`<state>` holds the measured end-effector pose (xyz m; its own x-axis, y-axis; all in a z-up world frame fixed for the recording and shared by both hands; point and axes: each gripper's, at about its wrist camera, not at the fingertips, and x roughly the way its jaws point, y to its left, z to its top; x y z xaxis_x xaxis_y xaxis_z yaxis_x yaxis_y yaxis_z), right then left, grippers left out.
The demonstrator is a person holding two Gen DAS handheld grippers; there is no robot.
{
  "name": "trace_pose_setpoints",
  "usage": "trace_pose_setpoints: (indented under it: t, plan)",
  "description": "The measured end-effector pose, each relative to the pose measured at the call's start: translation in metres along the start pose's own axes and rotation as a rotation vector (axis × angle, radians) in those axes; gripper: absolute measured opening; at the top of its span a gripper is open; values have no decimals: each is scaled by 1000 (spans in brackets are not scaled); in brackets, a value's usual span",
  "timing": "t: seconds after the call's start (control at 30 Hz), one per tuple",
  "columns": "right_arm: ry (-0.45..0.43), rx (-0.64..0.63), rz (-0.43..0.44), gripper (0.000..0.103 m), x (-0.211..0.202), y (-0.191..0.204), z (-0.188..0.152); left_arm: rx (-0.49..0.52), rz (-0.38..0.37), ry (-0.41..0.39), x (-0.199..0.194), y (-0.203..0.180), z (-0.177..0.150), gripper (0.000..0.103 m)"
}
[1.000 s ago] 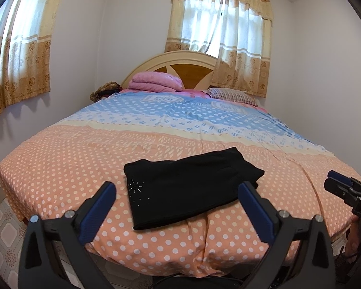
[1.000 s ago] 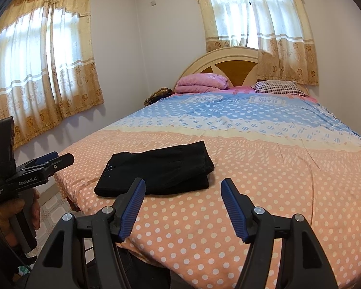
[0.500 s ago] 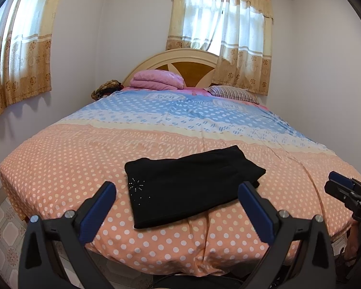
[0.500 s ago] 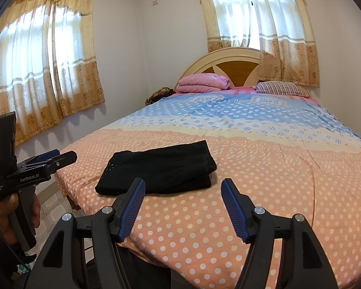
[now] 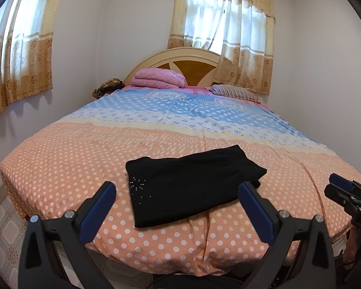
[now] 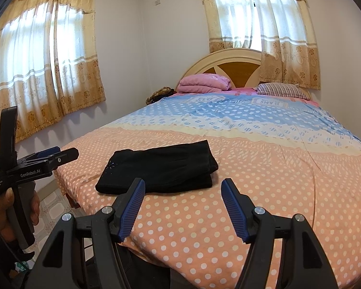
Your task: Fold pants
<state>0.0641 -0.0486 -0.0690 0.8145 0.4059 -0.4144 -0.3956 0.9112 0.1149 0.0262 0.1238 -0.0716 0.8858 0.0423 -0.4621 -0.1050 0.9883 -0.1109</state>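
At twelve o'clock from both tongs, black folded fabric pants (image 5: 192,183) lay finished on the polka-dot bedspread (image 5: 60,168); left gripper (image 5: 177,198) and right gripper (image 6: 183,196) hovered wide, empty, clear.

The right gripper (image 5: 344,190) is cut off by the left view's edge; the pants' (image 5: 190,185) underside is hidden.

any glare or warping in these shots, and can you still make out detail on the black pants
Left wrist view: window blown out white, walls bowed by fisheye, pants nearly flat black, only studs showing. Right wrist view: both windows glare, pants show faint fold layers, corners vignetted dark.
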Motion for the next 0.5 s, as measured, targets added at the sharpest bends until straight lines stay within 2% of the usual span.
trace_pose_setpoints:
  t: [0.2,0.5]
  plan:
    - [-1,-11,1,67,0,0,-2,17,24,-16,-3,-1,1,103]
    - [13,-24,8,67,1,-1,-6,27,15,-11,0,0,-1,103]
